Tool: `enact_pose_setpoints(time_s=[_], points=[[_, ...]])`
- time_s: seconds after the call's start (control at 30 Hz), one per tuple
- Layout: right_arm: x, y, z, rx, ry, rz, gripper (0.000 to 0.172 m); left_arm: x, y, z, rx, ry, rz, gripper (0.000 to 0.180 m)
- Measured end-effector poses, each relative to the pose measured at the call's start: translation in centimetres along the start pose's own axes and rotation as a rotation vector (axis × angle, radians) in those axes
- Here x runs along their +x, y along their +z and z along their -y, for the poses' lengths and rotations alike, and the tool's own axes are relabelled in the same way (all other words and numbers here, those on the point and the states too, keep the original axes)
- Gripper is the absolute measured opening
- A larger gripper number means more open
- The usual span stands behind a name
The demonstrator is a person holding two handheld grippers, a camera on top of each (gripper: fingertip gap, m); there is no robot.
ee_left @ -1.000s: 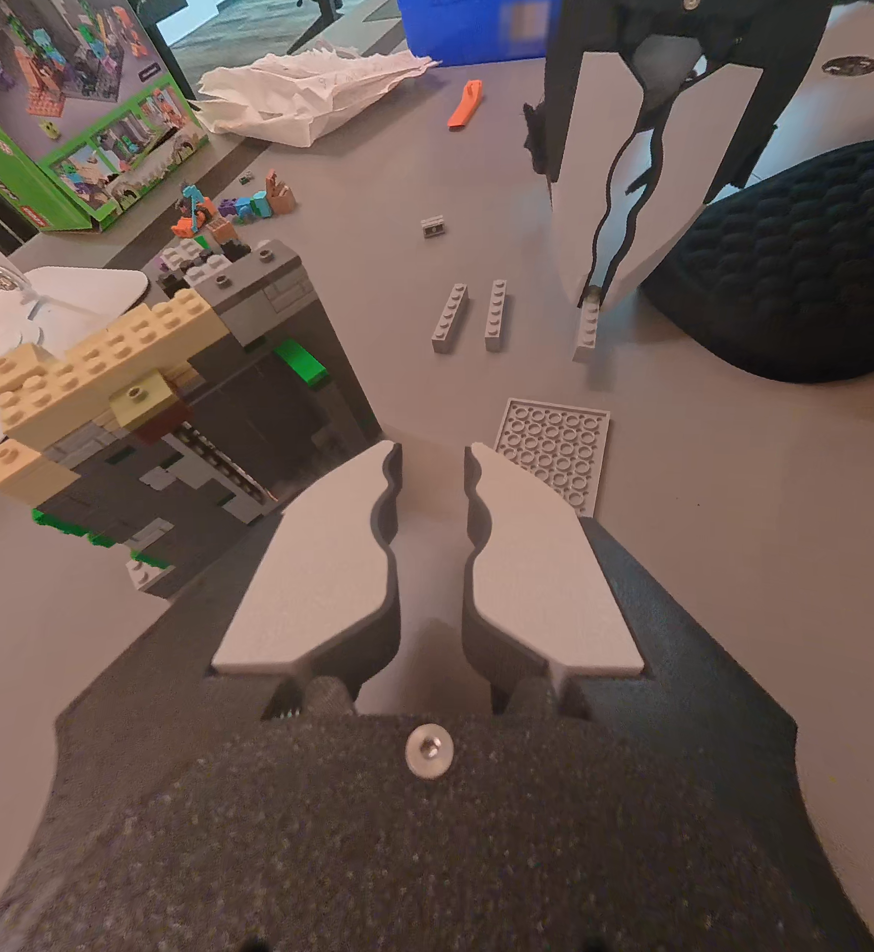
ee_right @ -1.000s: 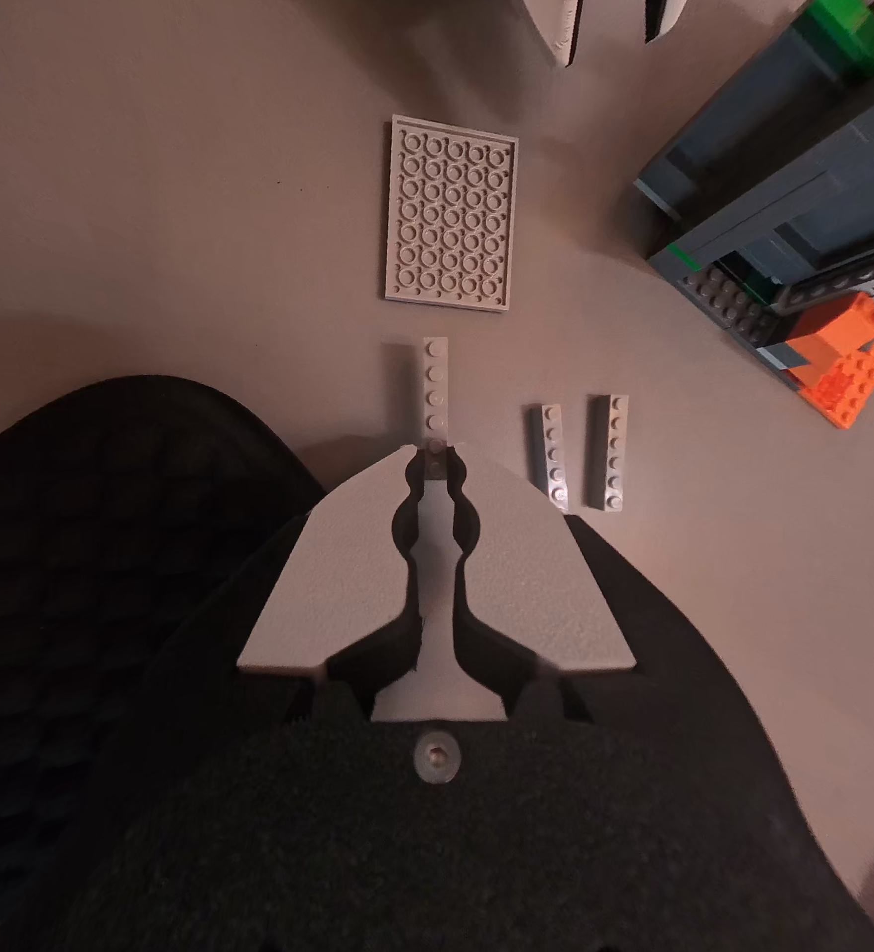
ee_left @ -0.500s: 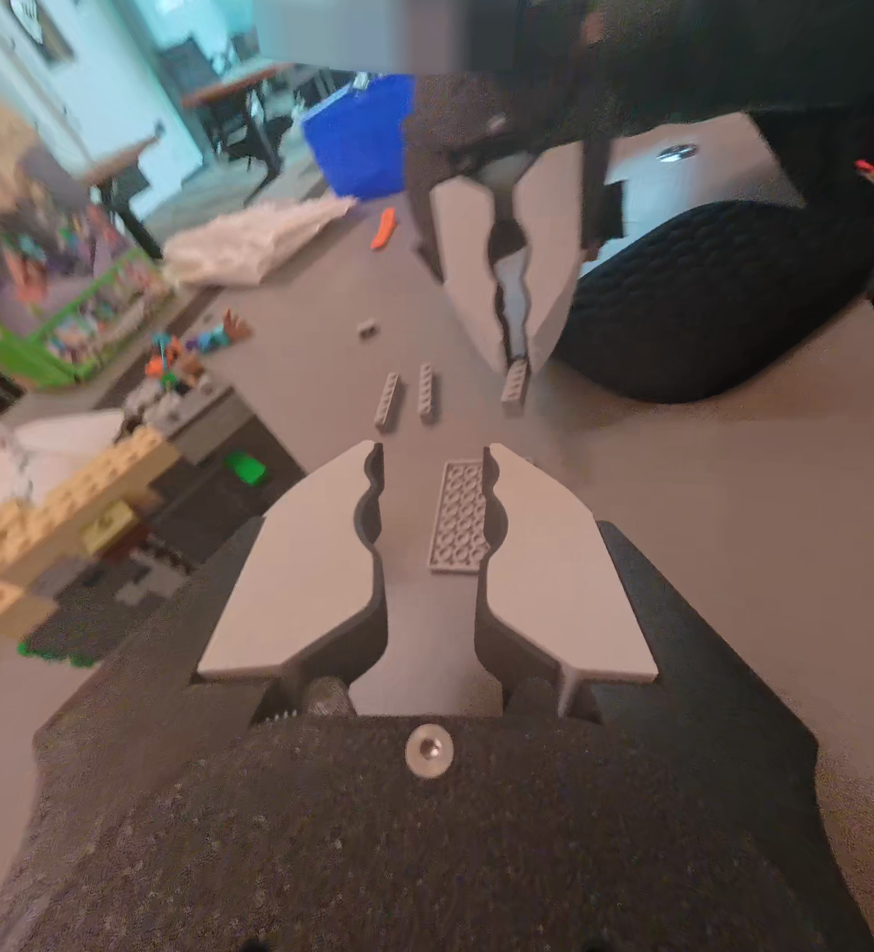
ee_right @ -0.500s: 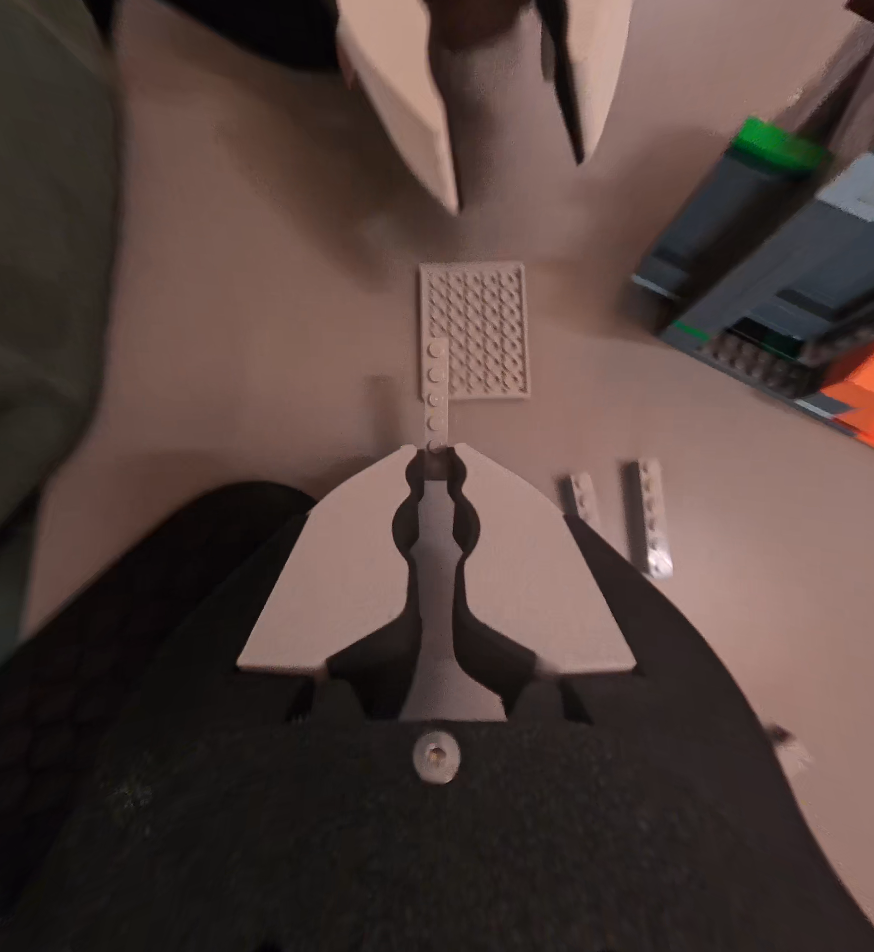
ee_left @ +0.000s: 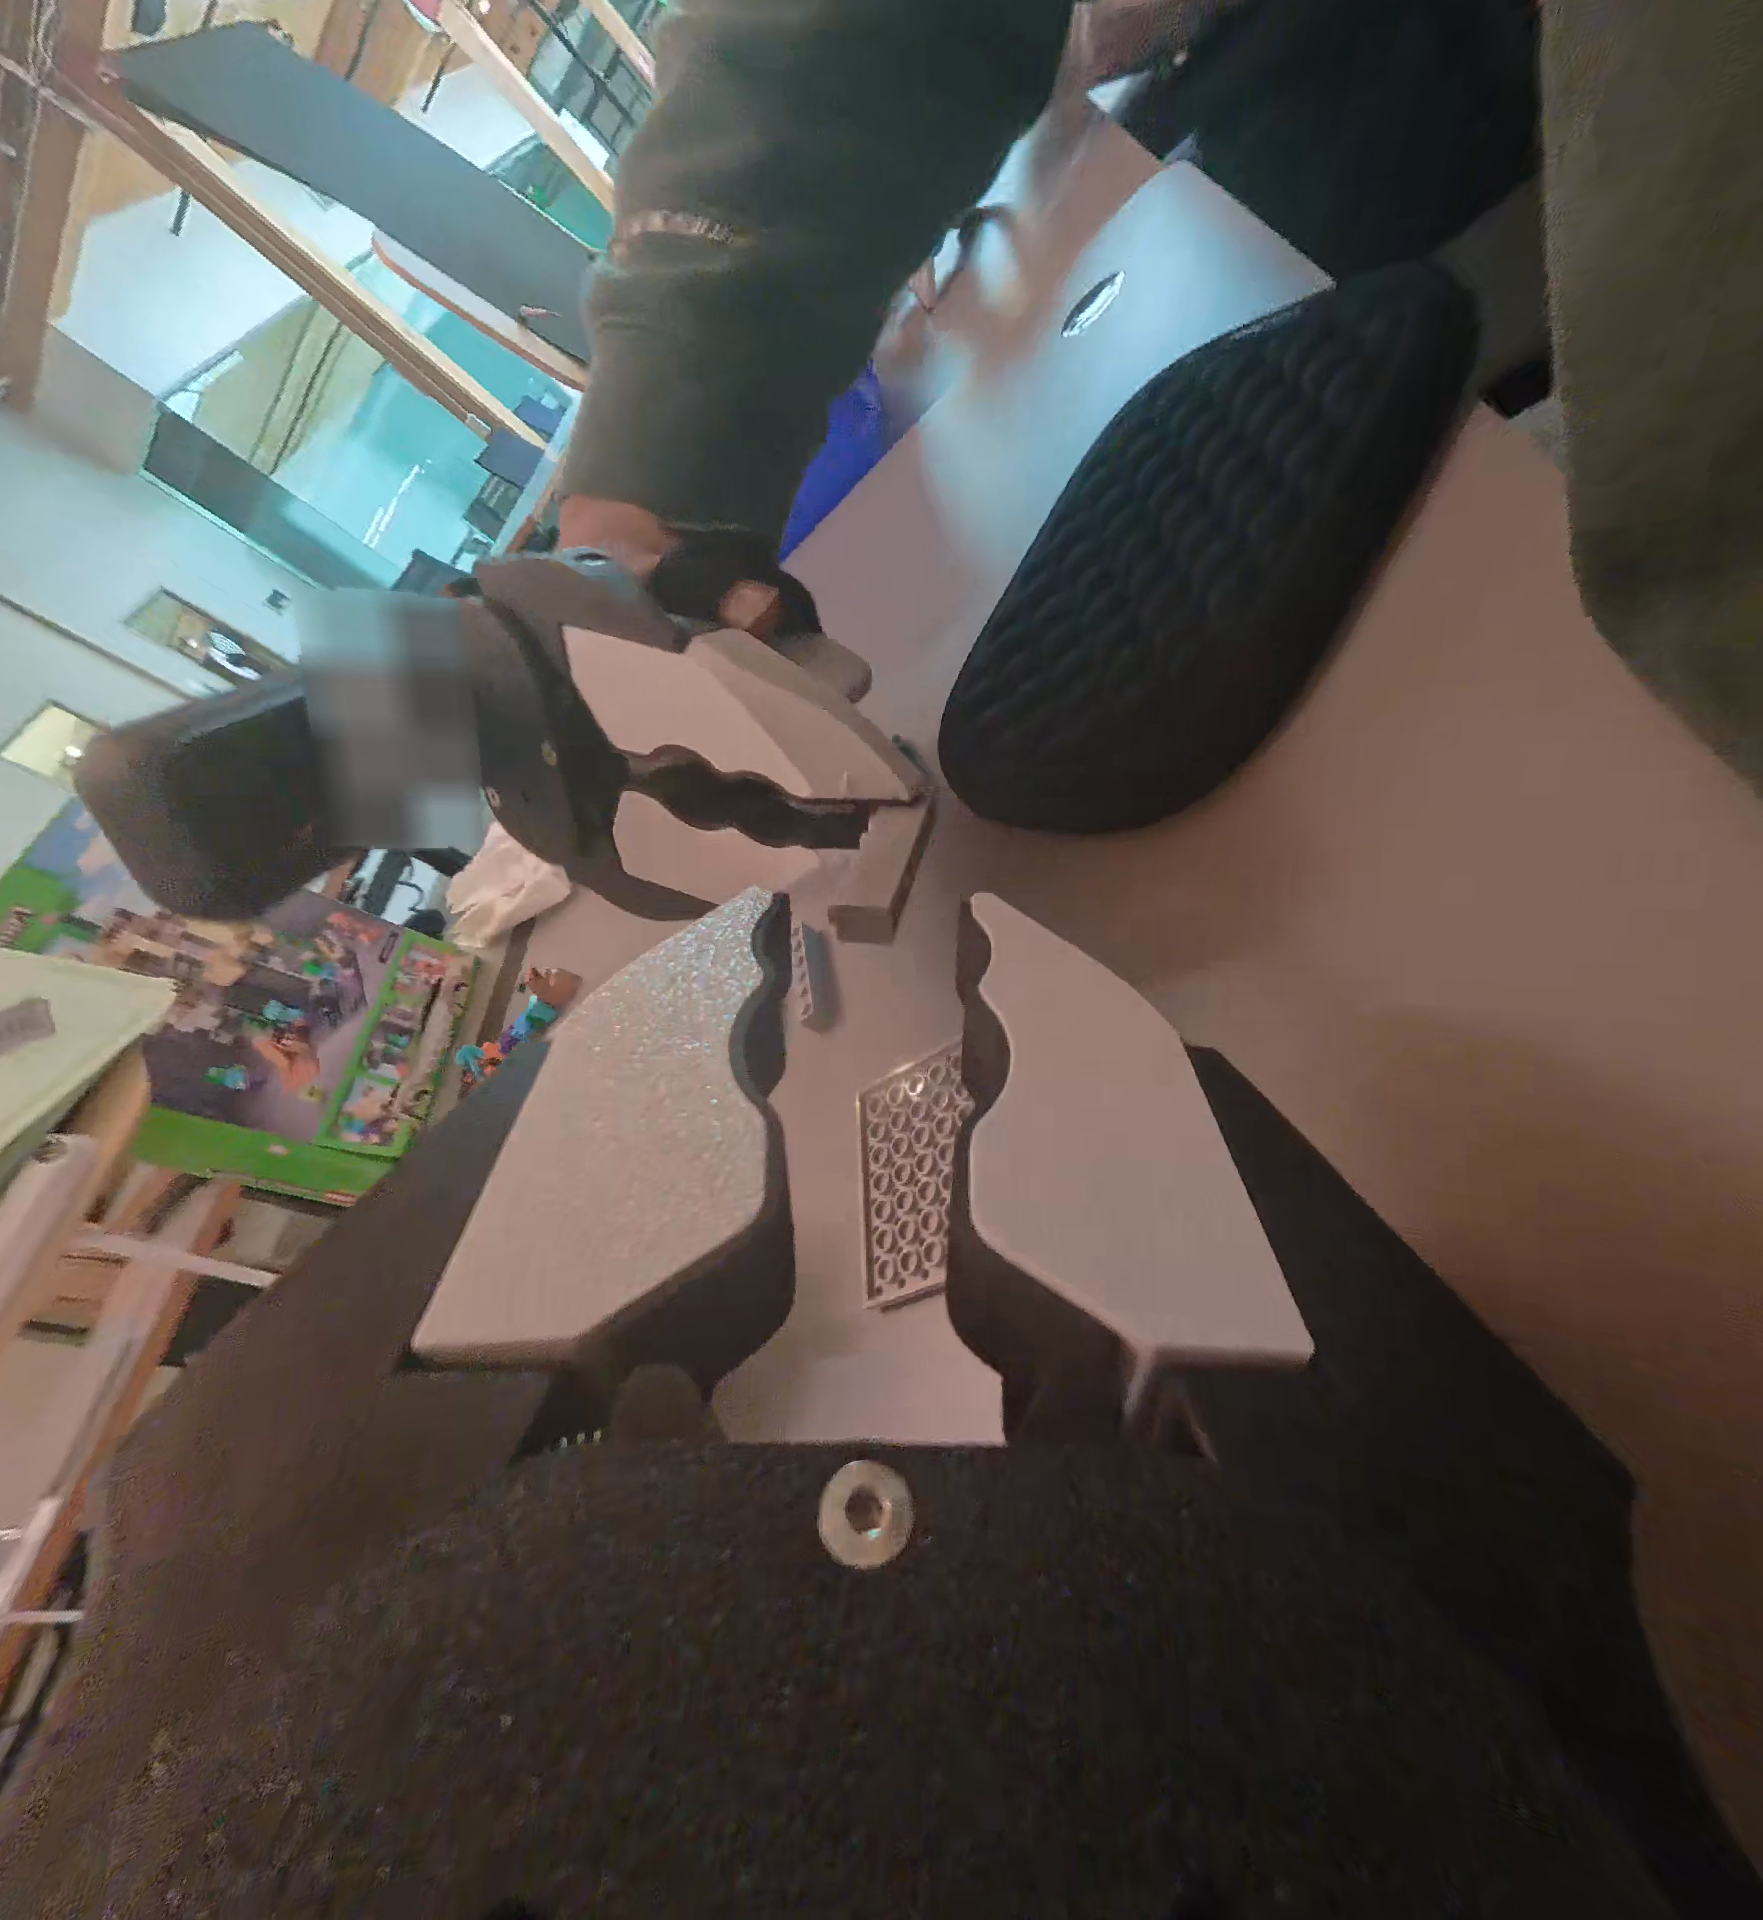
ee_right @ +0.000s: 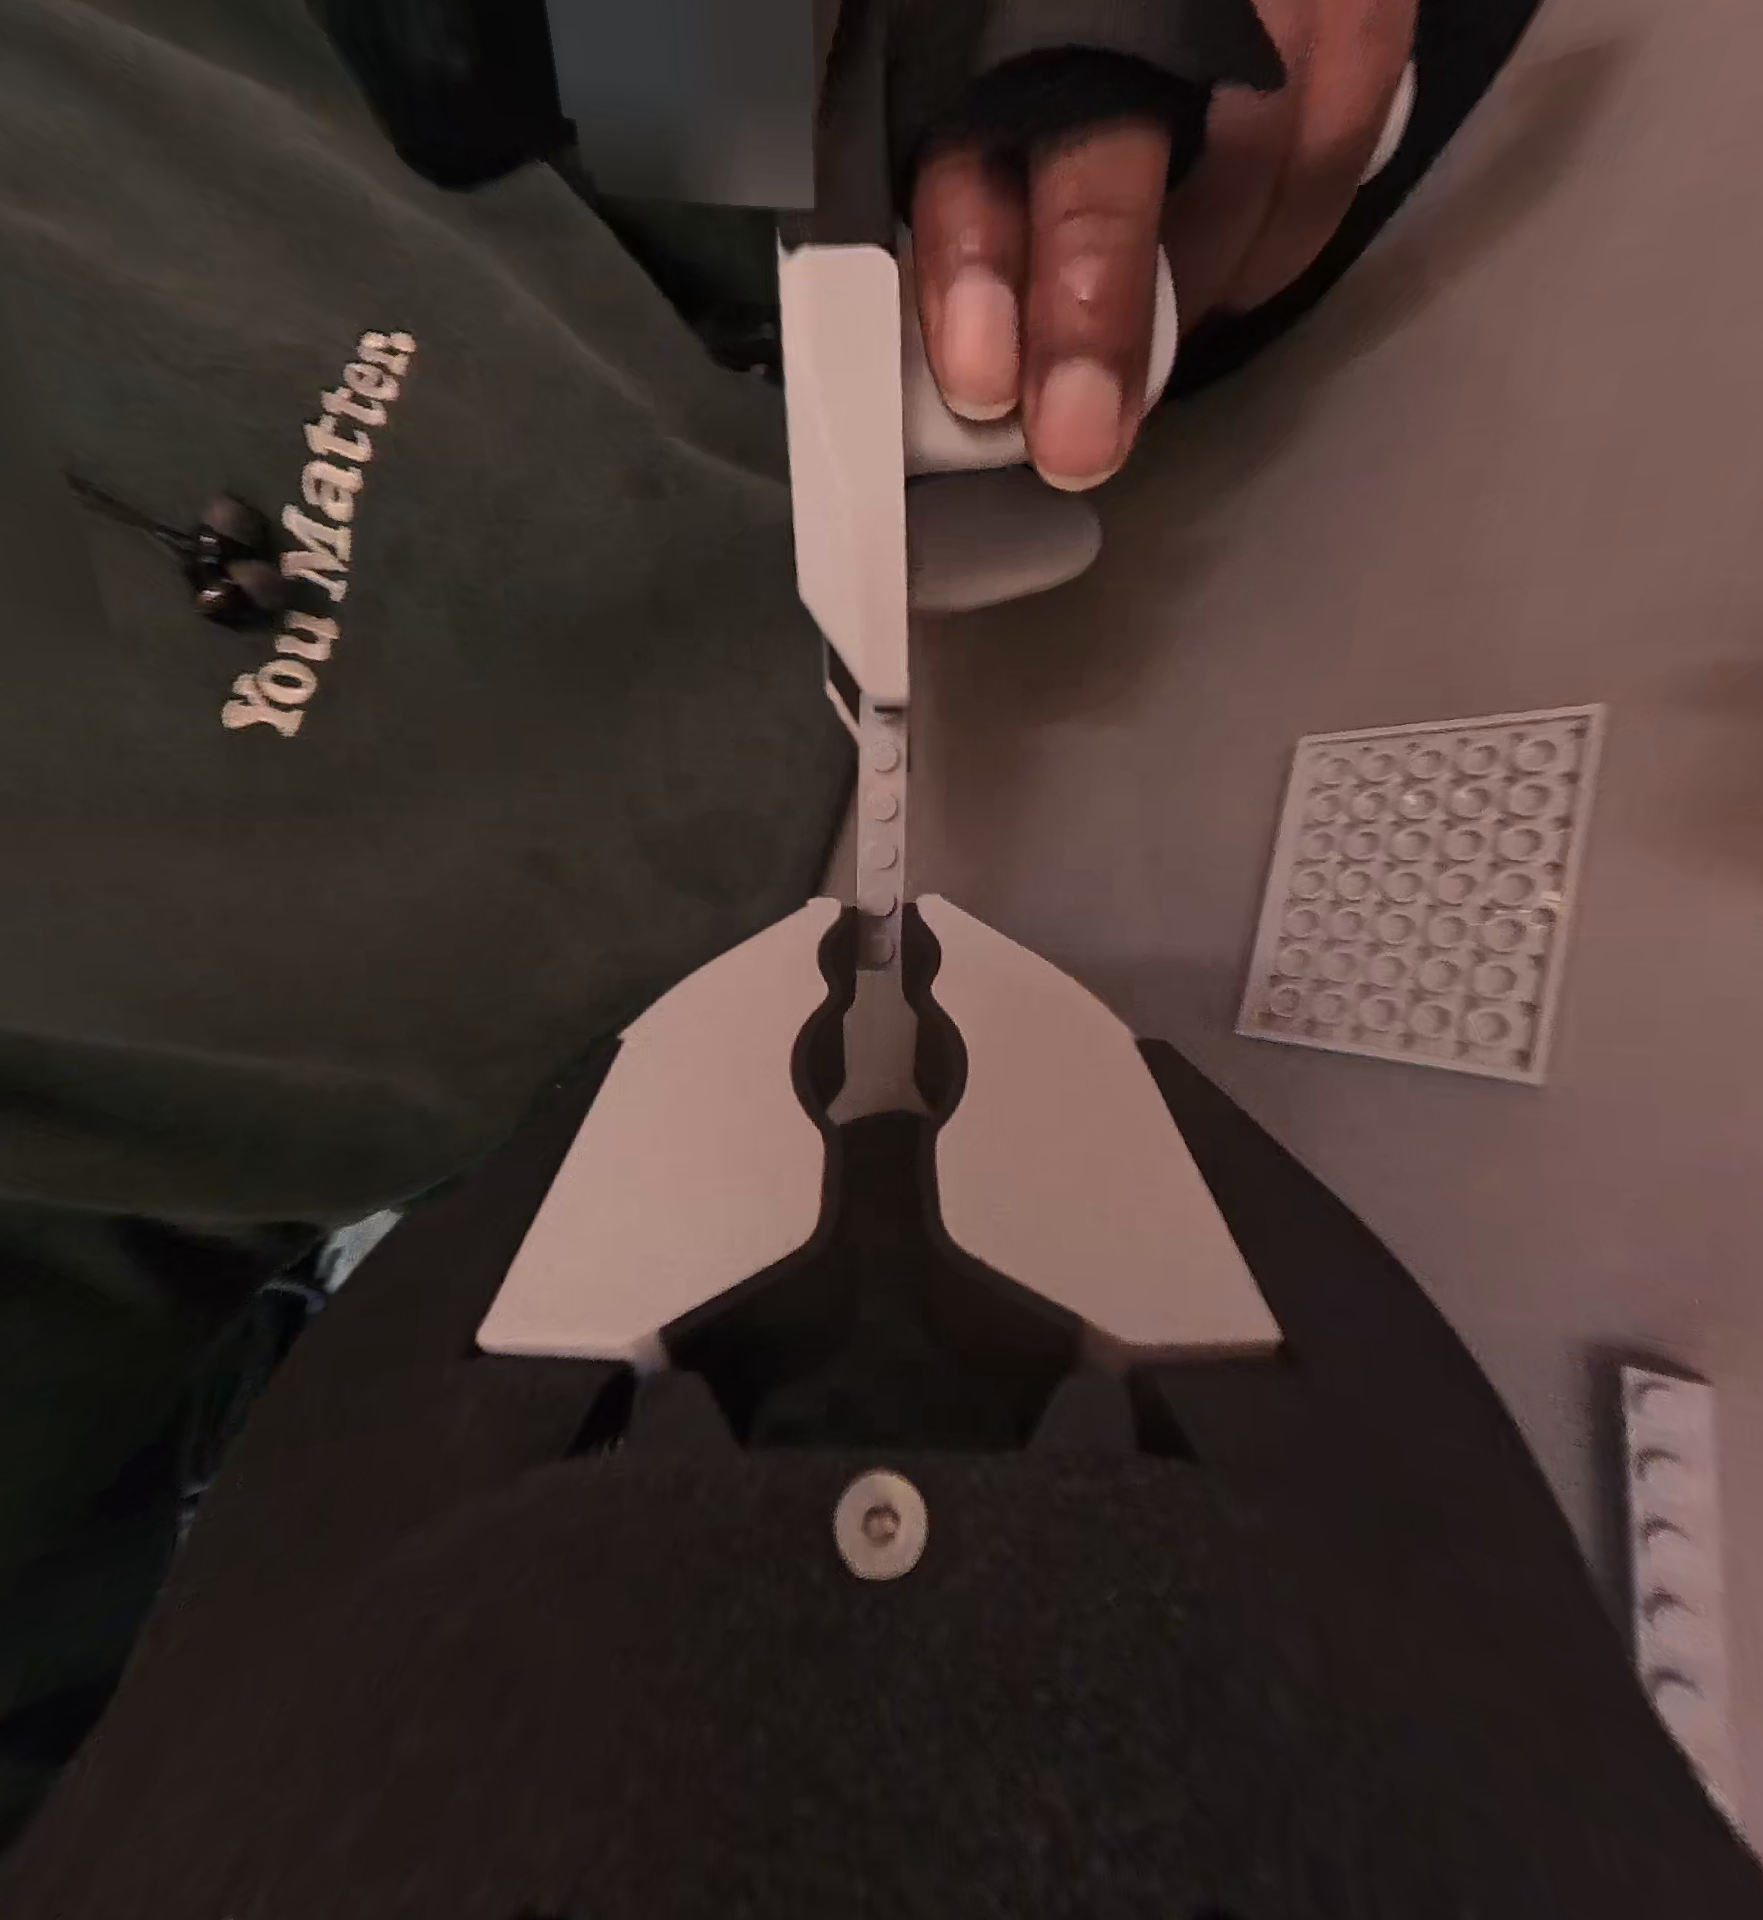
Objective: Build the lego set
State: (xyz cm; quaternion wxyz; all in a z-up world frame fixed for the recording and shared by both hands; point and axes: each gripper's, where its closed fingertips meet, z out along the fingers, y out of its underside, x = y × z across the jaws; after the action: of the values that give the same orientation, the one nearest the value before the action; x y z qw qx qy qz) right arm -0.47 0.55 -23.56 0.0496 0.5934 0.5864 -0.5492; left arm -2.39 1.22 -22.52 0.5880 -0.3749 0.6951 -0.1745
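Observation:
My right gripper (ee_right: 875,909) is shut on one end of a long, narrow grey studded strip (ee_right: 884,821) and holds it above the table. In the left wrist view the right gripper (ee_left: 903,805) comes in from the left, with the strip (ee_left: 892,883) hanging from its tips. My left gripper (ee_left: 866,909) is open. The strip's free end stands between its fingertips with a gap on each side. In the right wrist view one left finger (ee_right: 851,468) shows edge-on at the strip's far end, with a person's hand (ee_right: 1043,312) behind it.
A grey studded plate (ee_right: 1417,894) lies on the table; it also shows between my left fingers (ee_left: 908,1174). Loose grey strips (ee_left: 815,977) (ee_right: 1666,1558) lie nearby. A black textured cushion (ee_left: 1209,551) sits at the right, and a green toy box (ee_left: 285,1039) at the left. A dark green sleeve (ee_right: 233,727) is close. Less than 4 cm separates the two grippers' tips.
My right gripper lifted the strip off the table and carried it towards my left gripper. My left gripper rose, rolled and opened wider, and the strip's free end now stands between its fingertips.

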Motion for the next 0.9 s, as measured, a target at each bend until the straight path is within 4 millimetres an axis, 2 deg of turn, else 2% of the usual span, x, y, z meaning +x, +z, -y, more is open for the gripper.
enact_pose_setpoints(time_s=[0.2,0.3,0.4,0.5,0.63,0.8,0.9], points=[[-0.2,0.9,-0.3,-0.050,0.054,0.087,0.008,0.8,0.2,0.5,0.010,0.044,-0.010,0.013],[0.0,0.8,-0.2,-0.039,0.047,0.075,0.008,0.8,0.2,0.3,0.009,-0.020,-0.028,0.011],[0.3,0.0,0.7,0.022,-0.010,-0.005,0.010,-0.3,0.0,0.4,0.036,-0.173,-0.025,0.010],[0.6,-1.3,2.1,0.098,-0.163,-0.182,0.017,-1.8,-0.3,0.2,0.067,-0.389,-0.020,0.010],[0.9,-3.2,4.0,0.183,-0.503,-0.571,0.025,-3.3,-0.4,-0.5,0.093,-0.695,-0.042,0.010],[1.2,-3.1,3.8,0.155,-0.826,-0.992,0.029,-3.7,-0.3,-0.4,0.150,-0.928,-0.107,0.010],[1.4,-2.9,3.8,0.162,-0.952,-1.166,0.021,-3.5,-0.1,-0.3,0.168,-1.000,-0.144,0.010]])
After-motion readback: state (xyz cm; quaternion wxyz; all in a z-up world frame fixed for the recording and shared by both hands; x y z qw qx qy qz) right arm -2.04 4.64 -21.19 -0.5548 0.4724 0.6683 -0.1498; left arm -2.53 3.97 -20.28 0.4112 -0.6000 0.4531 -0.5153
